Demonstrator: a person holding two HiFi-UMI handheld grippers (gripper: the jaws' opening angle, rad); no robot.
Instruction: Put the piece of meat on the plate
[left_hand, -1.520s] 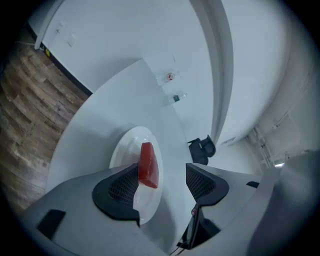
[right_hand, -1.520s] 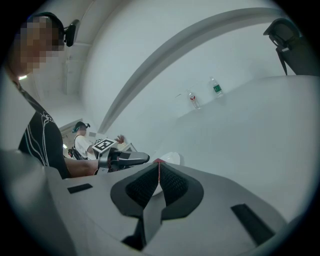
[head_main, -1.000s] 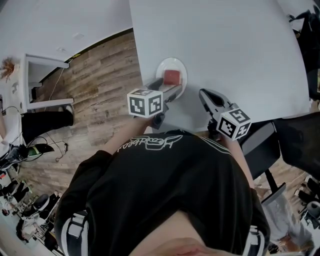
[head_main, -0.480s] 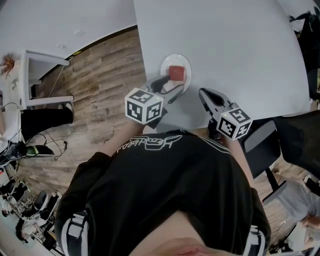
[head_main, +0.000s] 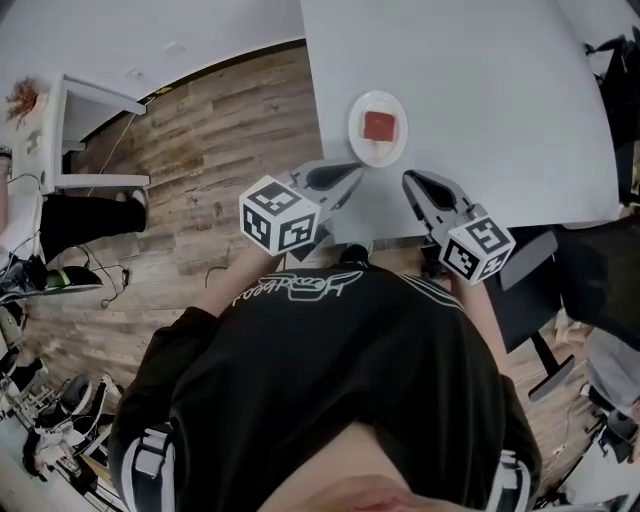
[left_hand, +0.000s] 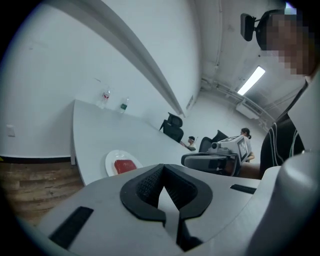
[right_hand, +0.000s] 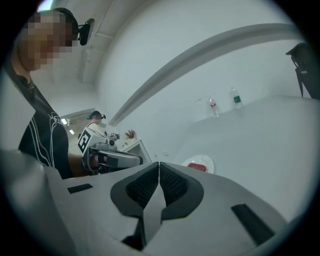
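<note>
A red piece of meat (head_main: 378, 126) lies on a small white plate (head_main: 377, 150) near the front left edge of the white table (head_main: 480, 90). My left gripper (head_main: 350, 172) hovers just short of the plate, at the table's edge. Its jaws have just been closing and stand shut with nothing between them. In the left gripper view the meat (left_hand: 126, 165) and plate (left_hand: 111, 159) lie beyond the shut left gripper (left_hand: 161, 169). My right gripper (head_main: 408, 178) is shut and empty to the plate's right. In the right gripper view, the right gripper (right_hand: 159, 164) points past the plate (right_hand: 207, 163).
Two bottles (left_hand: 105, 97) stand at the table's far edge. Black office chairs (left_hand: 173, 127) and seated people are at the far side. A black chair (head_main: 530, 280) stands by my right side. A white cabinet (head_main: 90, 140) sits on the wooden floor (head_main: 220, 170) at left.
My left gripper has drawn back from the plate toward my body and risen, and its jaws have closed empty. The meat stays on the plate. The right gripper has lifted slightly.
</note>
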